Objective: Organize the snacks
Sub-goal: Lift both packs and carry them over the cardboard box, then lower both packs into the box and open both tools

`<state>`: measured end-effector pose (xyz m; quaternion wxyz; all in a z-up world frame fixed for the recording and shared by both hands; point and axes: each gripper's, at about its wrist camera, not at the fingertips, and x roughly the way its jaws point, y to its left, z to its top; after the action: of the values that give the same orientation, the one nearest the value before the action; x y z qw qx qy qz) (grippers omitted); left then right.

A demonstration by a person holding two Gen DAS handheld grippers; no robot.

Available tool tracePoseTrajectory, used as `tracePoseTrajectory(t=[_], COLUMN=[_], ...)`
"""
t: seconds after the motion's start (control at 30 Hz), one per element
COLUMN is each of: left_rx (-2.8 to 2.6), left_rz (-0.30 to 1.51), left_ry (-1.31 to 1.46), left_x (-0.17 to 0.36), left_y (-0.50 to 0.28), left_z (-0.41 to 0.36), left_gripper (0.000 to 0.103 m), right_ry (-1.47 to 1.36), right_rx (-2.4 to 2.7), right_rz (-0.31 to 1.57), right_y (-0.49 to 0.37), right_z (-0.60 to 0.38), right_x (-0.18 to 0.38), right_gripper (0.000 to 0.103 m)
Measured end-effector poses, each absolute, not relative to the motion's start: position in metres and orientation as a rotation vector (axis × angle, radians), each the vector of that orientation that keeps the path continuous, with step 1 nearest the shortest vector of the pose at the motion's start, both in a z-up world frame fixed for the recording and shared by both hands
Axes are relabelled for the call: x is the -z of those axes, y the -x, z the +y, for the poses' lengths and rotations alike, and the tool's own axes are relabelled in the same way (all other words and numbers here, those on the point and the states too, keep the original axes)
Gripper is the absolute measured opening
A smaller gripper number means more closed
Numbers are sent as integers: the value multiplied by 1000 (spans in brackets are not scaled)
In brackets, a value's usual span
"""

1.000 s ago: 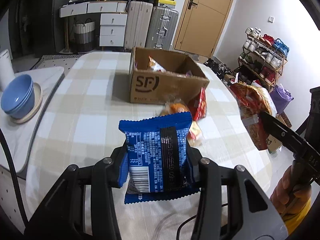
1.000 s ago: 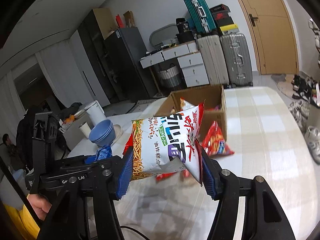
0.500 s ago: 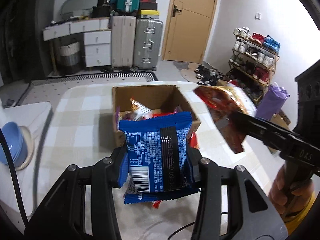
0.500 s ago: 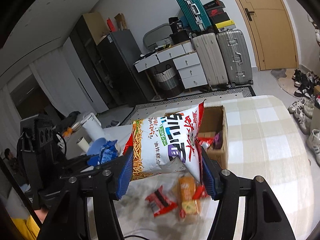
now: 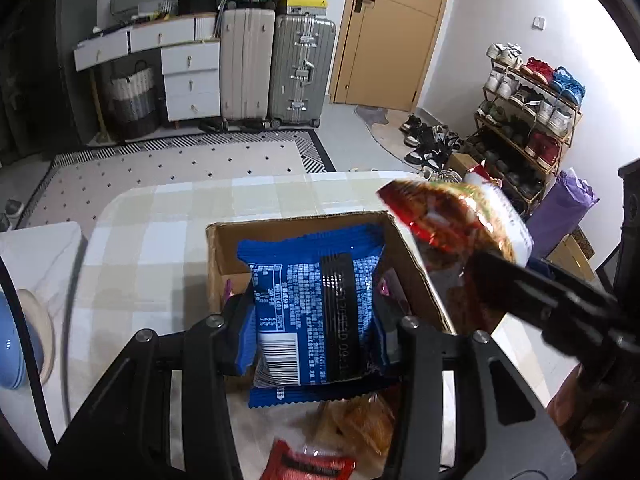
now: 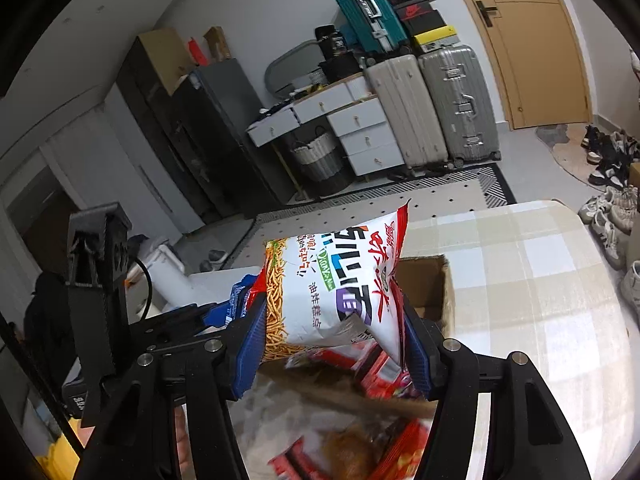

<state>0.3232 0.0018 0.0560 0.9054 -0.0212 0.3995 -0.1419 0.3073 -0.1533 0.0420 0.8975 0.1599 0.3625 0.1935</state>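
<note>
- We hold a blue snack packet (image 5: 316,312) pinched in our left hand-held gripper (image 5: 320,328), over the open cardboard box (image 5: 224,252).
- Our right hand-held gripper (image 6: 332,336) pinches a white and red noodle snack bag (image 6: 336,292), just above the same box.
- A few snacks already lie inside the box.
- Several loose packets (image 5: 356,424) remain on the checked surface (image 5: 152,248) beside the box, so we judge the sorting only partly done.
</note>
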Motion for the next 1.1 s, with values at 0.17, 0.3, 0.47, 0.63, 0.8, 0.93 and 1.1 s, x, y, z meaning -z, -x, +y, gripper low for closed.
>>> tracePoseTrajectory(t=[0.17,0.3,0.47,0.63,0.8,0.93,1.1], left_rx=[323,324,323,317,306,317,330], left_rz=[890,942,983,996,1005,992,994], left_ry=[79,84,99,93,62,61,59], left_x=[-27,-1,28,49,70,77,80], left_y=[-376,-406,-430,-445,-448,-450,-444], left_z=[-1,-2,2,4,2,1,7], left_gripper=[41,41,41,41,41,41,41], right_ry=[-333,-321,-375,-381,-359,-333,-329], right_rx=[-375,-355,-361,-360,-354,-349,-347], right_rz=[788,822,862,876,882,885,888], right_y=[-335,-348,-361,-368,-363,-362,-364], right_z=[-157,-154,-155,-154,-149,-146,-146], right_x=[-22,-4,17,31,44,44,43], right_gripper=[61,61,61,61,61,61,61])
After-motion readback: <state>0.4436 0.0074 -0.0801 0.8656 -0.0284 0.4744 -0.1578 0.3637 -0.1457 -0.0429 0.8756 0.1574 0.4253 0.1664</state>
